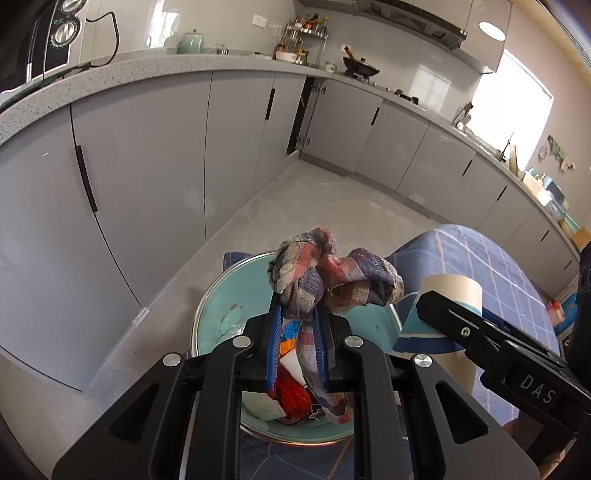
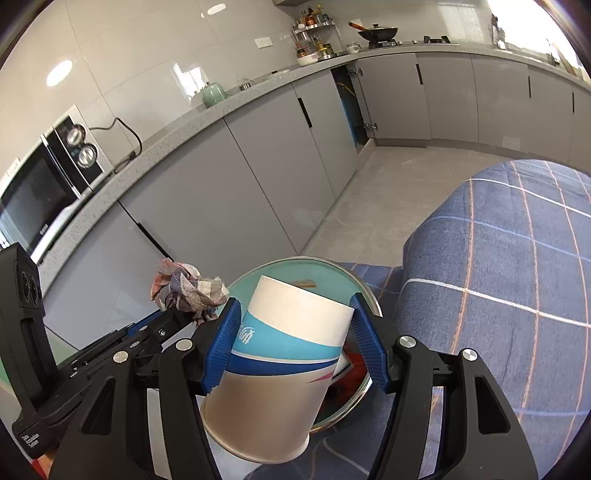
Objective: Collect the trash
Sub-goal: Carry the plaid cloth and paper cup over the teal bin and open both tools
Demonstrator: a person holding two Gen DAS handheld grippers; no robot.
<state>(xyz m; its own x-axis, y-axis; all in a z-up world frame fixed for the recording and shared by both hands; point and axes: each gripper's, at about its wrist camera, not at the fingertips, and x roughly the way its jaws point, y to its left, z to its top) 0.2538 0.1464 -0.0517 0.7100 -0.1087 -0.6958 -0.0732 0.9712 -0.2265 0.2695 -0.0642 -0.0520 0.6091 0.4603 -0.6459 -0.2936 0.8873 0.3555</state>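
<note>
Kitchen, grey tiled floor (image 1: 325, 206), daylight from a bright window (image 1: 513, 99) at the far right of the left wrist view. Landmark: a round teal bin with a metal rim (image 1: 221, 295), standing on the floor just beside a blue plaid cloth cover with white and orange lines (image 2: 498, 258).

Left gripper (image 1: 299, 325): jaws closed down tight on a crumpled checked rag, red, blue and beige (image 1: 321, 280). The bulk of the rag bunches up beyond the blue fingertips (image 1: 276, 332), directly over the bin's opening; a tail of it hangs down between the fingers. Inside the bin, below the rag: something red and knitted-looking (image 1: 295, 398), a pale lump, bits of orange and white wrapper. Cannot tell what each is.

Right gripper (image 2: 295, 332): jaws about halfway apart, blue ribbed pads (image 2: 221, 339) pressed on both sides of a paper cup, white at the base, teal and dark blue band, tan toward the mouth (image 2: 288, 332). Cup is tilted, mouth toward the camera, base pointing away over the bin's rim. In the left wrist view the cup sits at the bin's right edge, close beside the rag.

Room around the bin: run of glossy grey cabinet doors with black handles (image 1: 147, 184) on its far side, under a speckled grey worktop (image 1: 184, 66). One corner door (image 2: 351, 107) stands open. On the worktop: black microwave with two dials (image 2: 55, 173), pale green lidded pot (image 2: 214, 94), wire rack of bottles (image 2: 314, 33), black wok on the hob (image 2: 376, 33).
</note>
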